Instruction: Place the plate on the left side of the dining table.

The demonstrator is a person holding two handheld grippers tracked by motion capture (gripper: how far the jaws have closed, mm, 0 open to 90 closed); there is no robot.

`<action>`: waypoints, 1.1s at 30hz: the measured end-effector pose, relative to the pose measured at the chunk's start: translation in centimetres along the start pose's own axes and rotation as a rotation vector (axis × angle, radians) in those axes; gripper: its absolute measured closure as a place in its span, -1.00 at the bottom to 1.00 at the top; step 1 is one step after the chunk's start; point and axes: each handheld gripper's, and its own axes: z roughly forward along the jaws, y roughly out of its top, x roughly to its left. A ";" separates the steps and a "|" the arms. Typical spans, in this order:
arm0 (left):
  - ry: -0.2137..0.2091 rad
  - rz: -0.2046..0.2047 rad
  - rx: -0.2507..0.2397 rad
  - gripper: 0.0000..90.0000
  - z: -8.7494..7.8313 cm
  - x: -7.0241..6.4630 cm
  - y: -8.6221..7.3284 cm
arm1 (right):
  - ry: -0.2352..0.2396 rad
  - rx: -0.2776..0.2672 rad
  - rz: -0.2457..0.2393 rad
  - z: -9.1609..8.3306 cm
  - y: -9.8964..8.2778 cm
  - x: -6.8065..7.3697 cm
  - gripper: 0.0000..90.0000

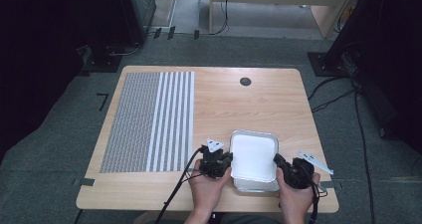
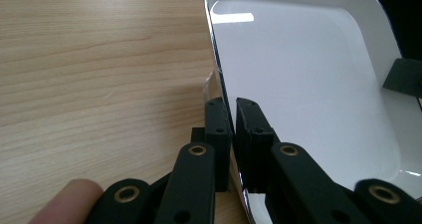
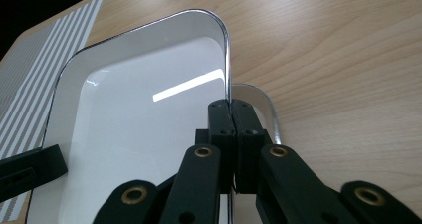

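1. Tray [image 1: 254, 157] sat on the bench [image 1: 259, 99] near its front edge, between our two hands, with the striped mat [image 1: 148, 122] well off to its left.
2. We had the left tool [image 2: 232, 115] clamped on the tray's left rim, jaws nearly together with the thin edge between them, one pad outside and one inside the white wall.
3. We had the right tool [image 3: 231, 118] clamped on the opposite rim, jaws fully together on the chrome lip.
4. Slipping was our main worry: the rim looked thin, smooth and shiny, so either pad could have slid off if we pulled sideways.
5. Uneven lifting could have tilted the tray; if one hand had risen faster, the lower grip would have twisted and let go.
6. Pulling our hands apart or pushing them together could have bent the light wall or popped a tool off.
7. The bench's front edge was close, so a dropped tray might have fallen to the floor.
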 end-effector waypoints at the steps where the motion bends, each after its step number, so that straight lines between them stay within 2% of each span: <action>1: 0.004 -0.001 -0.001 0.90 -0.2 0.3 0.1 | 0.002 0.001 -0.003 0.2 0.0 0.3 0.99; 11: 0.037 -0.011 -0.022 0.91 -1.3 3.0 0.3 | 0.029 0.022 -0.026 1.9 -0.3 3.0 0.99; 14: 0.048 -0.001 -0.025 0.91 -1.7 3.7 0.5 | 0.038 0.027 -0.026 2.4 -0.3 3.7 0.99; 19: 0.064 -0.010 -0.034 0.92 -2.4 5.1 1.1 | 0.061 0.038 -0.022 3.4 -0.2 5.1 0.99; 33: 0.107 -0.052 -0.044 0.94 -4.8 10.3 2.6 | 0.108 0.068 -0.030 6.6 -0.3 10.1 0.99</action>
